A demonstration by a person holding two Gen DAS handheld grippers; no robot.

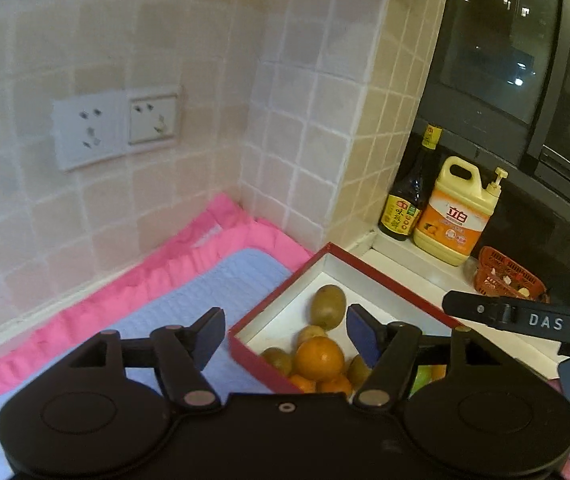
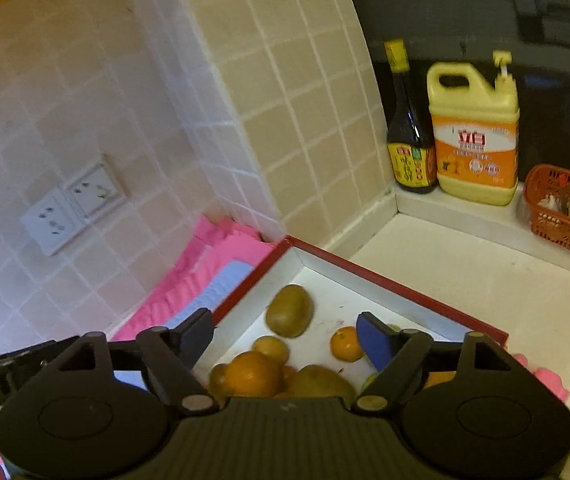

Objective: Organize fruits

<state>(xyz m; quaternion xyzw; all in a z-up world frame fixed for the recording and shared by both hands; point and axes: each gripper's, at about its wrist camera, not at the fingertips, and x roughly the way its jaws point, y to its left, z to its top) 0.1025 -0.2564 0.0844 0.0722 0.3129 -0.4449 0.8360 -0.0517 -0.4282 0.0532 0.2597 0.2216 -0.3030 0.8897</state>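
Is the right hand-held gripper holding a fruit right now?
No, the right hand-held gripper is open and empty above the red box, with the kiwi lying loose beyond its fingers.

1. You have a shallow red-rimmed box with a white floor, set on the worktop with one corner pointing toward the tiled wall corner.
2. A brown kiwi lies alone toward that far corner of the box — on its side.
3. A small orange sits apart, toward the box's right edge.
4. Nearest you, a big orange touches more kiwis — a tight cluster.
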